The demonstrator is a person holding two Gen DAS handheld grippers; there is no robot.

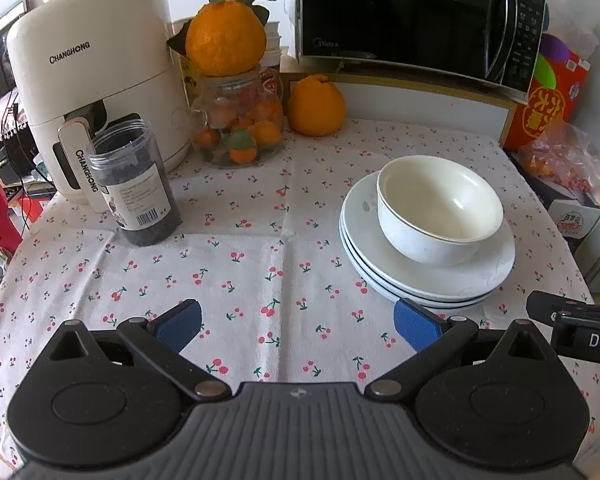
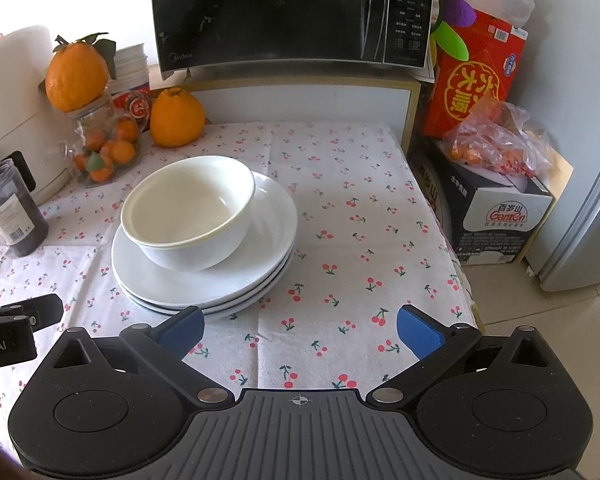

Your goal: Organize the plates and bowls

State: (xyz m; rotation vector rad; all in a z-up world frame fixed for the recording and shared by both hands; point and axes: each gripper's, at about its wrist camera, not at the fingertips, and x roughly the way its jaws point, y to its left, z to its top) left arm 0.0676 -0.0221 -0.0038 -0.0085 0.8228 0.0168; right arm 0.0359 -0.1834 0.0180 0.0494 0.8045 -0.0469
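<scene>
Bowl sits upright, mouth up, off-centre on a stack of three plates on the bench. Left gripper and right gripper both spread wide, holding nothing, just short of the stack. Round, no long axis.

Ahead of my left jaws and to their right, the bowl sits on the stacked plates. From my right jaws that stack lies ahead-left. Behind it stands the microwave; far left, the jar.
</scene>
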